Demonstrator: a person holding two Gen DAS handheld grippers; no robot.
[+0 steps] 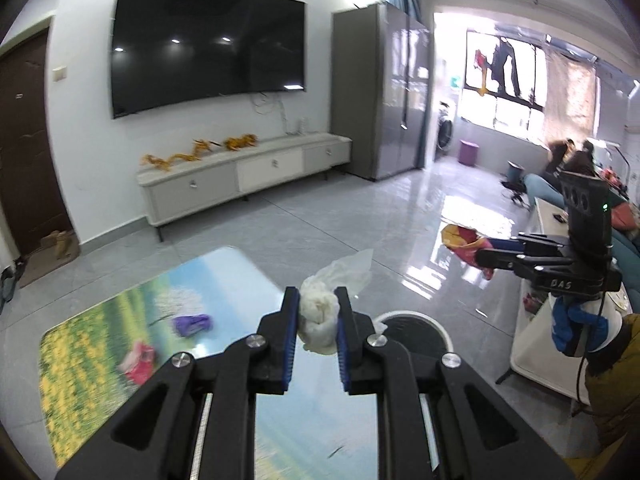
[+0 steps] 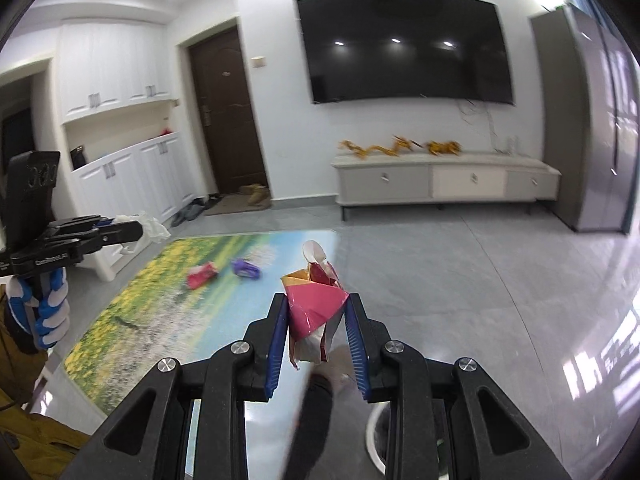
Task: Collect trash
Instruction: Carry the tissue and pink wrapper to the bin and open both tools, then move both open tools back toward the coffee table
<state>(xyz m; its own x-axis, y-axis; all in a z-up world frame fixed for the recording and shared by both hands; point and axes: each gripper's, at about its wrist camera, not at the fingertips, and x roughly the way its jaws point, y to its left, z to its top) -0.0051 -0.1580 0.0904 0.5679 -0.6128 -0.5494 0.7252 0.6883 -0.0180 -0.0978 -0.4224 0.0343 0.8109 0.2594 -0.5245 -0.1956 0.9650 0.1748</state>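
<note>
My left gripper is shut on a crumpled white tissue, held above the table with the landscape print. My right gripper is shut on a pink, red and yellow wrapper with a white plastic spoon sticking up behind it. In the left wrist view the right gripper shows at the right with that wrapper. The left gripper with its tissue shows at the left of the right wrist view. A purple wrapper and a pink wrapper lie on the table. A white-rimmed bin stands just beyond the table.
A grey TV cabinet stands under a wall-mounted TV across a glossy tiled floor. A tall grey cabinet is to its right, a dark door to its left. A white low table and a sofa lie at the right. A person's gloved hand holds the left gripper.
</note>
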